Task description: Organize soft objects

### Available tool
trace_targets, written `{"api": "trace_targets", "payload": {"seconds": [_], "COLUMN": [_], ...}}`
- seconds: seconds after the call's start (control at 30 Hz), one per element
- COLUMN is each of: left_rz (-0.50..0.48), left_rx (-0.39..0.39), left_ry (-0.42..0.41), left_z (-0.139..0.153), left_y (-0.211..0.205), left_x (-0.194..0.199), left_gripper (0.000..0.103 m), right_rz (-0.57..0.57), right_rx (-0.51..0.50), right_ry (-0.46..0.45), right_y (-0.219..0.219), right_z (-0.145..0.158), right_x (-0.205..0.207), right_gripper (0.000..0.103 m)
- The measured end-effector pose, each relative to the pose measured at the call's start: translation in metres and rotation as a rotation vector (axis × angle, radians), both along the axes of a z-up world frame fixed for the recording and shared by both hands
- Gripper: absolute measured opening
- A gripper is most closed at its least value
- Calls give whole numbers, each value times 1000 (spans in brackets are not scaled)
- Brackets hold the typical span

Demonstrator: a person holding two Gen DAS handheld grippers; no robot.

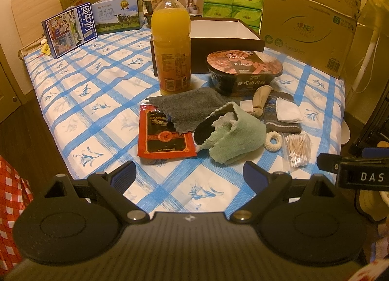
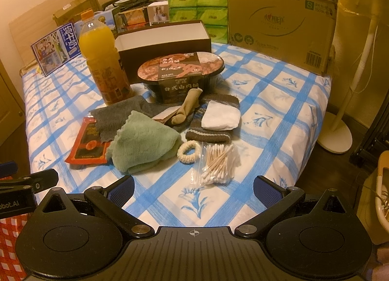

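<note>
A crumpled green cloth (image 1: 239,134) (image 2: 143,141) lies mid-table, partly over a grey cloth (image 1: 187,107) (image 2: 116,117). A beige sock (image 1: 260,100) (image 2: 187,106) and a white pad (image 1: 288,111) (image 2: 220,115) rest on a striped knit piece (image 1: 283,123) (image 2: 209,132). A cream scrunchie (image 1: 272,140) (image 2: 189,151) lies beside it. An open brown box (image 1: 218,33) (image 2: 165,35) stands behind. My left gripper (image 1: 189,174) and right gripper (image 2: 194,190) are both open and empty, hovering near the table's front edge.
An orange juice bottle (image 1: 171,43) (image 2: 103,62), a noodle bowl (image 1: 244,69) (image 2: 181,74), a red packet (image 1: 165,135) (image 2: 88,143) and a bag of cotton swabs (image 1: 299,149) (image 2: 217,162) share the checked tablecloth (image 2: 267,130). Milk cartons, tissue packs and a large cardboard box (image 2: 282,16) line the back.
</note>
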State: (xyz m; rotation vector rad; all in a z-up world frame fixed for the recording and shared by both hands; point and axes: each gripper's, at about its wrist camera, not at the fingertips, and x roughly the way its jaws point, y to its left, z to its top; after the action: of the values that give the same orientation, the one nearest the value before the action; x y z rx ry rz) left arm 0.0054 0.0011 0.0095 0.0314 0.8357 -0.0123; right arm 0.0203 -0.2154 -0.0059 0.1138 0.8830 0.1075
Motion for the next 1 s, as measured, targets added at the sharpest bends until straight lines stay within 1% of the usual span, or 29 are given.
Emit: {"api": "trace_targets", "payload": {"seconds": [0.2, 0.37, 0.67, 0.83, 1.0], "left_rz": [19, 21, -41, -64, -78], "left_rx": [-2, -10, -12, 0, 12], "left_ry": [10, 16, -8, -24, -25], "left_z": [-4, -11, -21, -32, -47], "left_y": [8, 8, -8, -14, -16], "left_x": [1, 7, 23, 35, 48], "left_gripper": [94, 93, 91, 89, 87], "right_rz": [1, 3, 7, 39, 43], "right_rx": [0, 10, 68, 63, 87], "right_ry": [-21, -43, -45, -59, -36], "right_y": [0, -3, -21, -26, -33], "right_z": [4, 0, -11, -18, -35], "right_x": [4, 4, 14, 23, 37], "right_gripper": [103, 103, 103, 103, 103]}}
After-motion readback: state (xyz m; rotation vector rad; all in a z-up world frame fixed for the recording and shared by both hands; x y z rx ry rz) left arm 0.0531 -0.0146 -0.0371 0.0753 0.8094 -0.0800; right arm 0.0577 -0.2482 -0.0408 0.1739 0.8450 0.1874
